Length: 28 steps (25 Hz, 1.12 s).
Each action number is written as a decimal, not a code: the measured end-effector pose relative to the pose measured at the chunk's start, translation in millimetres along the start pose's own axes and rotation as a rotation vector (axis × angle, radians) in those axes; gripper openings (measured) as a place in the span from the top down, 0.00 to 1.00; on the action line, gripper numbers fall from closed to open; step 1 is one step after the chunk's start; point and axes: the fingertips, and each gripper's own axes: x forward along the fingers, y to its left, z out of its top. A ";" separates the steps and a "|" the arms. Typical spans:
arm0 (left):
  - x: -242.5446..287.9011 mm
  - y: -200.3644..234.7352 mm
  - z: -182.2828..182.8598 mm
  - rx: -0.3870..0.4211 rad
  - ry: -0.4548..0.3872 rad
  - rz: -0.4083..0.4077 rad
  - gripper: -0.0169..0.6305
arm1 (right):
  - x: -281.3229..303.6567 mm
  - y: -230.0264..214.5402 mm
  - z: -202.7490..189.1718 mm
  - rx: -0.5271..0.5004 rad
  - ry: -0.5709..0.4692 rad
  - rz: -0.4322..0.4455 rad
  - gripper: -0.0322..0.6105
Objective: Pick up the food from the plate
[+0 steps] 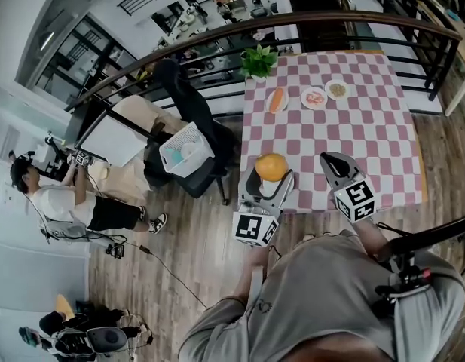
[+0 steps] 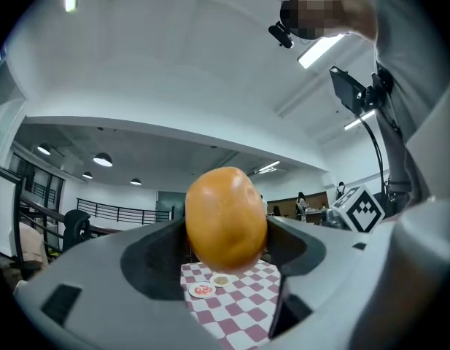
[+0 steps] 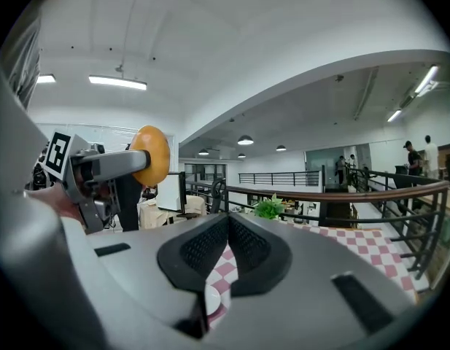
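A round orange bun point(image 1: 271, 166) is held up over the near edge of the checkered table point(image 1: 375, 138), with my left gripper point(image 1: 271, 175) shut on it. In the left gripper view the bun point(image 2: 226, 217) fills the space between the jaws of the left gripper point(image 2: 226, 233). My right gripper point(image 1: 329, 161) hovers to its right over the table, shut and empty, and the right gripper view shows its pads point(image 3: 243, 246) pressed together. Three small plates sit at the far side: one with an orange piece of food point(image 1: 276, 100), one with red food point(image 1: 313, 97), one with pale food point(image 1: 337, 89).
A potted plant point(image 1: 258, 60) stands at the table's far left corner against a curved railing point(image 1: 217, 32). A black office chair point(image 1: 188, 104) and a white basket point(image 1: 185, 148) stand left of the table. A person point(image 1: 62, 198) stands further left on the wooden floor.
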 end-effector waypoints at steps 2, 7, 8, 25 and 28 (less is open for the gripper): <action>-0.4 4.8 -1.8 -0.015 0.008 0.020 0.44 | 2.2 2.0 1.3 -0.006 0.003 0.012 0.93; 1.0 11.2 -5.9 -0.023 0.021 0.037 0.44 | 4.3 1.8 2.3 -0.003 -0.006 0.016 0.93; 2.4 11.8 -6.5 -0.026 0.022 0.037 0.44 | 4.6 0.2 1.9 -0.001 -0.005 0.014 0.93; -5.0 15.8 -13.9 -0.047 0.023 0.061 0.44 | -5.4 0.1 5.1 -0.002 -0.016 -0.017 0.93; -2.8 15.7 -13.6 -0.057 0.018 0.063 0.44 | -10.2 -1.7 9.0 -0.007 -0.020 -0.026 0.93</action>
